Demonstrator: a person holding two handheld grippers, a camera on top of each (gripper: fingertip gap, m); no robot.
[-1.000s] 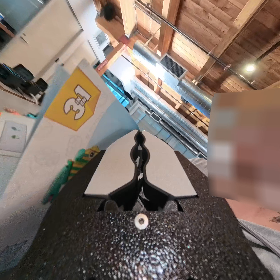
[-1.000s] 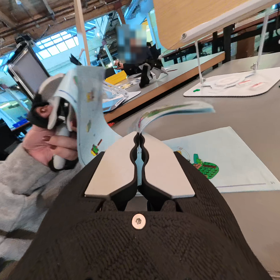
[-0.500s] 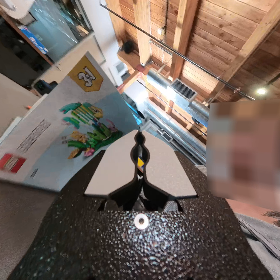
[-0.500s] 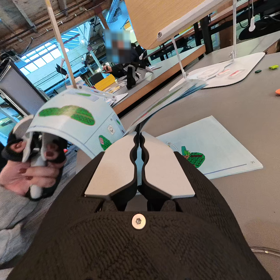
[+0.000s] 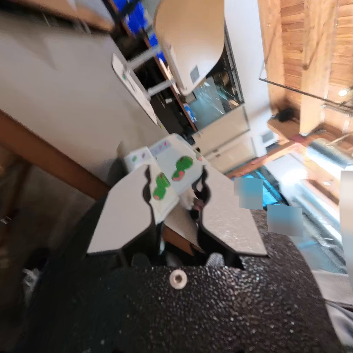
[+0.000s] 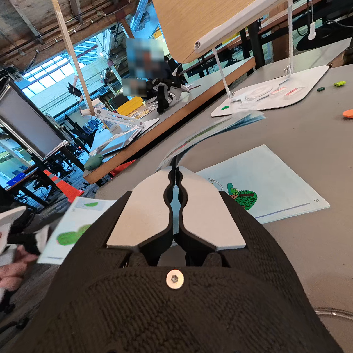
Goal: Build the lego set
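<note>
A pale blue, thin paper instruction booklet (image 6: 267, 181) printed with pictures of green brick models lies open on the grey worktop (image 6: 305, 248), right in front of your right gripper (image 6: 175, 168). One page rests flat on the surface to the right of the gripper. A curved sheaf of its other pages (image 6: 210, 131) arches up and away from the fingertips. Your right gripper is closed, and its two pale grey fingers pinch the near edge of that sheaf, which shows as a thin line between them. On your left, a single page with a green shape (image 6: 76, 225) bends off beyond the edge of the worktop toward your left gripper (image 5: 175, 172). The left wrist view is blurred, but it shows that gripper's fingers standing well apart. The loose page (image 5: 183, 166) passes between them and leans toward the left finger, and nothing presses on it from the right. Your hand (image 6: 11, 271) shows at the left edge, wrapped around that gripper's handle. Farther out on the worktop stands the flat white base of a lamp-like stand (image 6: 286, 91), with a small green brick (image 6: 339, 83) and an orange piece (image 6: 347, 114) near it. A second worktop, where another person is seated, lies beyond.
</note>
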